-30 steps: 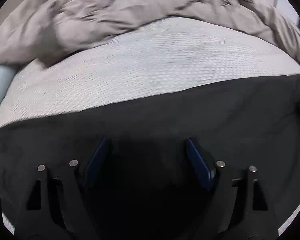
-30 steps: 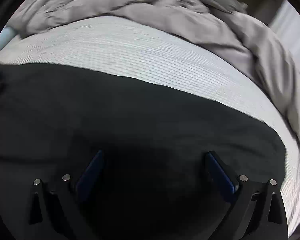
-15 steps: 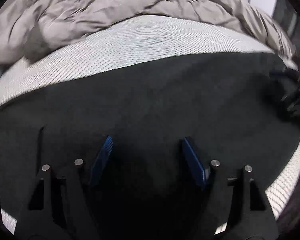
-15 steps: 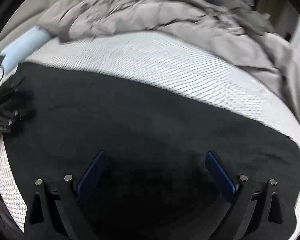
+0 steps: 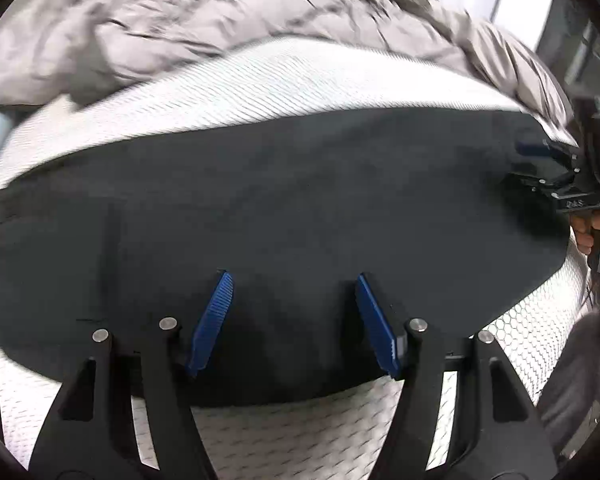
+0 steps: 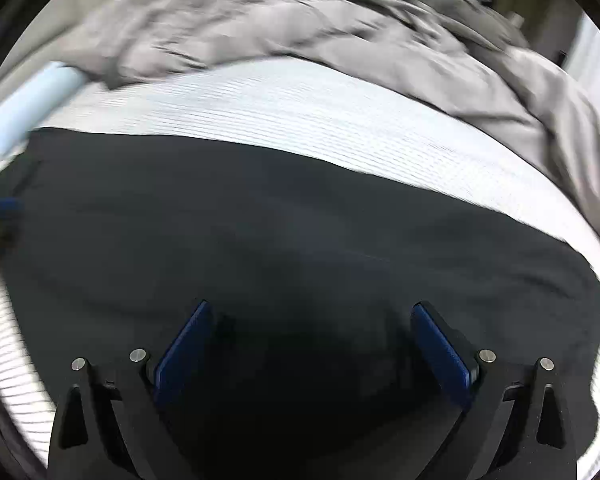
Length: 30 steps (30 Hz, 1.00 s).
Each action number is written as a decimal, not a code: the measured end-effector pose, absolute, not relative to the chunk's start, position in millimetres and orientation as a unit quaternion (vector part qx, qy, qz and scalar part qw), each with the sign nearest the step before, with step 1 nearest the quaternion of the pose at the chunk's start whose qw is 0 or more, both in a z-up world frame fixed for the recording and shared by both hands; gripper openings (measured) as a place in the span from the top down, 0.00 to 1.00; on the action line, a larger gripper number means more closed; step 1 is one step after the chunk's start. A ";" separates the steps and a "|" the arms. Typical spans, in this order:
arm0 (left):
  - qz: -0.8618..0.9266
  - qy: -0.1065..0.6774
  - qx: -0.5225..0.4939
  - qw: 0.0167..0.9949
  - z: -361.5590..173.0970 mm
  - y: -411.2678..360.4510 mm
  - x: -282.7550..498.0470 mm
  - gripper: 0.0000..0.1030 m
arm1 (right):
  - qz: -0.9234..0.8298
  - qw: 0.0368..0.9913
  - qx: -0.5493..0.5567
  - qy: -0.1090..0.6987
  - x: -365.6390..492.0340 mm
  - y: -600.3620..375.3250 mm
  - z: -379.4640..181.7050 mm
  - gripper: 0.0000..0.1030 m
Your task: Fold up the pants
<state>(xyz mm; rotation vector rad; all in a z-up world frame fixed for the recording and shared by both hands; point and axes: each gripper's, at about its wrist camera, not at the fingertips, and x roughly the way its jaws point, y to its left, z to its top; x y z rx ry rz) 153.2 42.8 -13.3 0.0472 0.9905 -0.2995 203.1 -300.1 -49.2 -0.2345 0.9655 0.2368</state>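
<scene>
Black pants [image 5: 292, 216] are seen laid flat on a white mesh-textured mattress [image 5: 260, 92], w/ the dark fabric spread wide left to right across the near half of the bed; the near edge of the fabric is seen just short of the mattress's near edge in the left wrist view. A crumpled grey duvet [image 5: 172, 20] is bunched along the far side, apart from the pants, w/ a strip of bare mattress between. A pale blue cylindrical item [image 6: 28, 100] is seen at the far left, next to the duvet's edge; what it is can't be told. The left gripper [image 5: 292, 280] is held over the near part of the pants w/ jaws apart and closing; only flat fabric is seen below the gap, nothing is pinched between the blue pads [image 5: 214, 320]. The right gripper [image 6: 310, 312] is held over the pants further right, jaws spread wide, nothing clamped, blue pads clear of each other. In the left wrist view the right gripper is also seen at the far right edge, gripped by a hand [image 5: 590, 232] at the pants' right end. Both views are motion-blurred toward the far side.
</scene>
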 end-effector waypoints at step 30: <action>0.076 0.458 -0.114 0.878 -21.9 275.1 162.2 0.95 | 0.083 0.863 -0.128 0.481 193.3 -328.1 -71.8 0.02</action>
